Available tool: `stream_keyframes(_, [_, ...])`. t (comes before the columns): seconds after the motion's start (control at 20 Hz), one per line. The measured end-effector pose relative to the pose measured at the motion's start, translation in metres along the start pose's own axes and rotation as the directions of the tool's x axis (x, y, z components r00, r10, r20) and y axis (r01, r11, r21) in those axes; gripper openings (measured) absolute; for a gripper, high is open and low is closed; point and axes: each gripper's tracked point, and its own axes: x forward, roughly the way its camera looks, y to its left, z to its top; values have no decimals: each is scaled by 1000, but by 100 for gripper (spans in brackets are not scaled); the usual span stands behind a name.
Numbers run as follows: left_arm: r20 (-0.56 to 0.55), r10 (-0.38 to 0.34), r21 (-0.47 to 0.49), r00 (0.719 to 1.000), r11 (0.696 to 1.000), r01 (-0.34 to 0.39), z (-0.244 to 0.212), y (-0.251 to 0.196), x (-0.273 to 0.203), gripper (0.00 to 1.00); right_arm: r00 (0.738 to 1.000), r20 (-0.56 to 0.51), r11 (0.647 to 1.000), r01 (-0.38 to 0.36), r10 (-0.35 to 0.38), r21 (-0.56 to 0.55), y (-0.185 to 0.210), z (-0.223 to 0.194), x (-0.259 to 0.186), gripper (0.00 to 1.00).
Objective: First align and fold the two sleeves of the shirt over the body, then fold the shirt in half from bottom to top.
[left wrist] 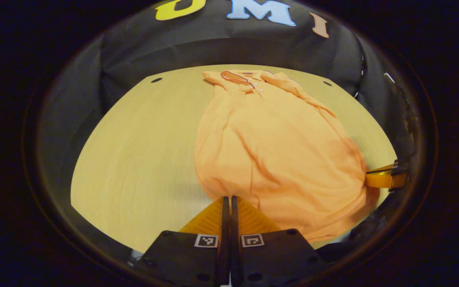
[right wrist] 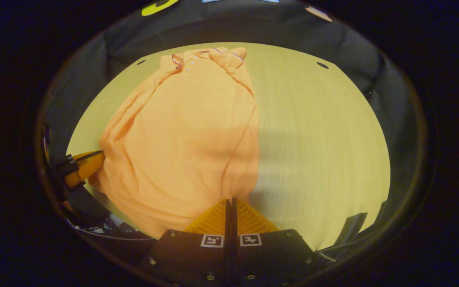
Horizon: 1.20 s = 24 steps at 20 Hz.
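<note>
shirt (left wrist: 269,147) lies lengthwise on table (left wrist: 142,159) (collar far); both grippers (left wrist: 229,198) (right wrist: 229,200) pinch its near hem.

The shirt (left wrist: 277,151) looks like soft matt knit cloth, creased, lying on a table (left wrist: 134,159) of pale, smooth wood-grain – possibly laminate – with a dull sheen at lower left

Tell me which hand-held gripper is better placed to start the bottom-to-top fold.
Neither clearly. The left hand-held gripper and right hand-held gripper each look closed at a bottom corner of the shirt, sleeves already folded in. Lift both together.
</note>
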Motion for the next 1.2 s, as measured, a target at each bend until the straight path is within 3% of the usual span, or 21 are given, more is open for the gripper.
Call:
stream_keyframes(0.2, [-13,-32,-42,999,999,31,2,0,0,7,1000,0,999,-7,7,37,1,4,-2,0])
stream_keyframes(0.45, [40,-36,-21,999,999,37,48,4,2,7,997,67,996,-29,24,81,0,52,-4,0])
stream_keyframes(0.85, [159,-32,-14,987,999,34,167,14,45,7,979,202,997,-45,30,70,-13,170,10,0])
stream_keyframes(1.2, [242,-25,-78,970,996,45,275,28,110,7,945,327,997,-43,21,58,-28,297,38,0])
